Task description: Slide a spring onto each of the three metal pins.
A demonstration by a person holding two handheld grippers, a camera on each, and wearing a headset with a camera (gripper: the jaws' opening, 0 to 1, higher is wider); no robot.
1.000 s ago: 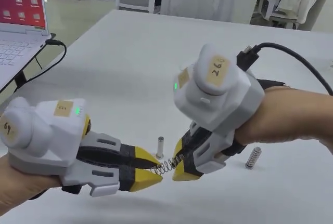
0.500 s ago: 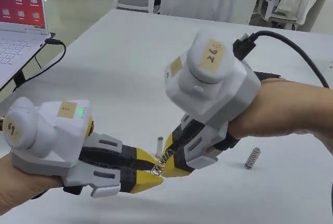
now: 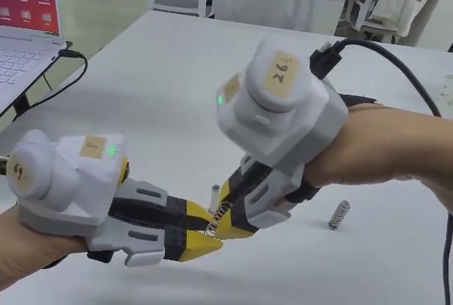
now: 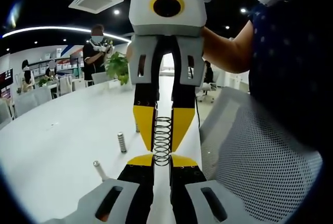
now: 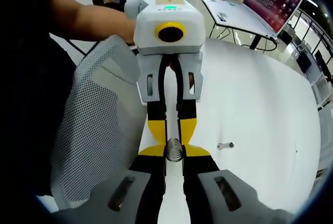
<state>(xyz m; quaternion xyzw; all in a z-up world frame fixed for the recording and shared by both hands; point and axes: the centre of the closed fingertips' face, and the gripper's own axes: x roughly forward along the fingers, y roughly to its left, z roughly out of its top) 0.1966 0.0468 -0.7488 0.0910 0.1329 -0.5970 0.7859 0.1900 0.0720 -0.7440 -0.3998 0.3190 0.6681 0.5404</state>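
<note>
In came the right gripper (image 3: 225, 226)! A second earlier the spring (image 3: 217, 218) had been stretched almost level between the two sets of tongs. Now it was tipped up steeply and bunched short, the yellow tips nearly touching. The left gripper (image 3: 205, 238) had barely shifted, low over the near part of the table (image 3: 177, 85).

Both sets of tongs looked clamped on the spring. The left gripper view had its lower end pinched between its own tips, with the right tongs flanking the coils above, and the right gripper view looked straight down the bore.

That read as a mid-air re-grip or handover, not yet a threading. The spring hung off the table just in front of the pin (image 3: 215, 193), which stood upright and bare behind the tips. A second spring (image 3: 339, 215) stood tilted well off to the right, and whether a pin sat inside it could not be told.

The spring was thin bright wire in open coils, probably quick to flick loose. The pin was a short, smooth grey cylinder. The tongs were hard black plastic with yellow wedge tips, and the table was matte white.
</note>
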